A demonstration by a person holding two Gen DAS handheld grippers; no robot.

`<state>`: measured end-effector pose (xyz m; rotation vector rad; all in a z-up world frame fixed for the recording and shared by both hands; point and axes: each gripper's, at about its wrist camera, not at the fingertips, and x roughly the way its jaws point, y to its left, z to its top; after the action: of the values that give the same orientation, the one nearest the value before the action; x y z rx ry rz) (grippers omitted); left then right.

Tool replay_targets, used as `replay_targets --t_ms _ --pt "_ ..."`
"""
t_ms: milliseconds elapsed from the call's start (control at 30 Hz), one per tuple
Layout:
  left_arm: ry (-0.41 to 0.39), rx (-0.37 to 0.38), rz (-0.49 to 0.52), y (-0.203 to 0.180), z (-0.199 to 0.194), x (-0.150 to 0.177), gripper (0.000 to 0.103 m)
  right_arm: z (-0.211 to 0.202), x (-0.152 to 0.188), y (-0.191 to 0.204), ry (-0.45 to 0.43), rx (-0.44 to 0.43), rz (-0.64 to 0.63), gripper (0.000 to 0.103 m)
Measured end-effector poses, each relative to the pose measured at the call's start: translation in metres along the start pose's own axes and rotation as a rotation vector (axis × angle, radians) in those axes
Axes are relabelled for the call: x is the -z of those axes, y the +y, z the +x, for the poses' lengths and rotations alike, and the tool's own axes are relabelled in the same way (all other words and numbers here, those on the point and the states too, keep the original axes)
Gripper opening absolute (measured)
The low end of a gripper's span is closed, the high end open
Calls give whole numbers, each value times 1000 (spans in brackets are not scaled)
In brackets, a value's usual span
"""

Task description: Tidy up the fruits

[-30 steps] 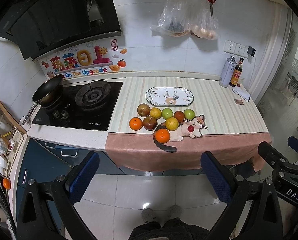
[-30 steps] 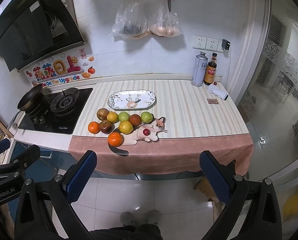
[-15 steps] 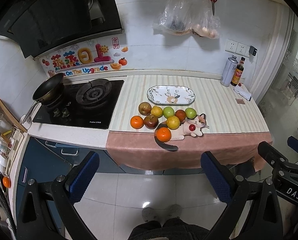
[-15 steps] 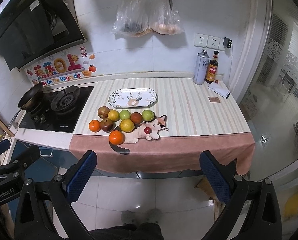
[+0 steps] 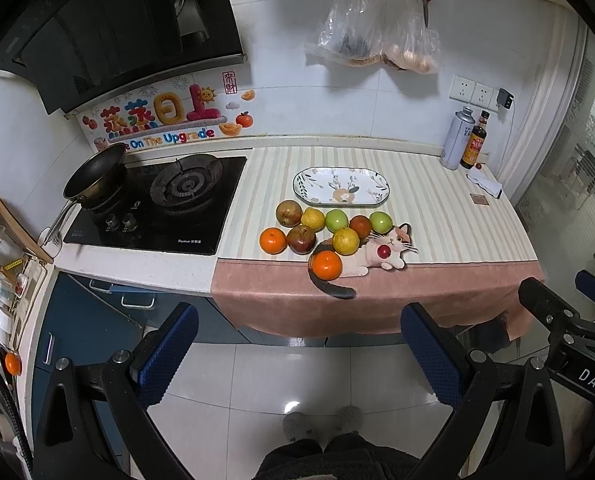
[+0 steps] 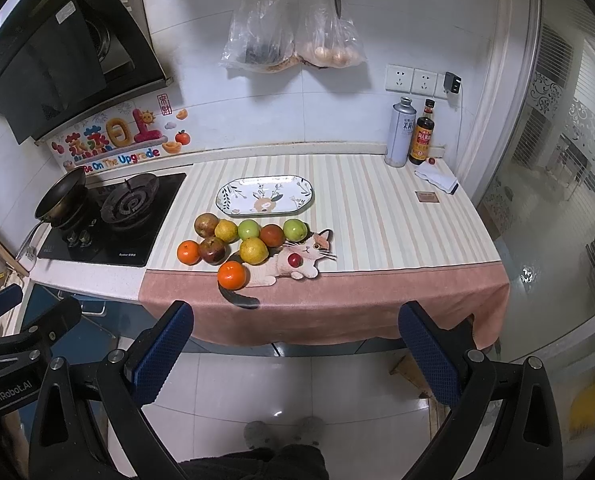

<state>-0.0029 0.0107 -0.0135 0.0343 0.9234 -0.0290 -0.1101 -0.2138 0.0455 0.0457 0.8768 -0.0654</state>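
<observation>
Several fruits lie in a cluster on the striped counter cloth: an orange [image 5: 327, 265] nearest the front edge, another orange [image 5: 273, 240], red-brown apples [image 5: 301, 239], yellow fruits [image 5: 345, 241] and green apples [image 5: 336, 220]. An empty oval patterned plate [image 5: 341, 185] lies just behind them, and shows in the right wrist view too [image 6: 264, 195]. A small red fruit [image 6: 294, 259] sits on a cat-shaped mat [image 6: 297, 258]. My left gripper [image 5: 297, 354] and right gripper [image 6: 295, 350] are open and empty, held over the floor in front of the counter.
A gas hob [image 5: 157, 208] with a black pan [image 5: 95, 174] is at the left. A spray can [image 6: 400, 132], a sauce bottle [image 6: 421, 136] and a folded cloth [image 6: 436, 178] stand at the back right. Bags [image 6: 293, 36] and scissors hang on the wall.
Both grippers have drifted slightly closer to the counter and a little upward. Nothing on the counter has moved.
</observation>
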Motion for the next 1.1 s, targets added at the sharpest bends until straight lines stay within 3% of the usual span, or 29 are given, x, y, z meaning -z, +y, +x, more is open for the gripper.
replay_targets --t_ms 1100 --pt "-4 0 3 0 5 -4 103 5 3 14 -2 5 36 103"
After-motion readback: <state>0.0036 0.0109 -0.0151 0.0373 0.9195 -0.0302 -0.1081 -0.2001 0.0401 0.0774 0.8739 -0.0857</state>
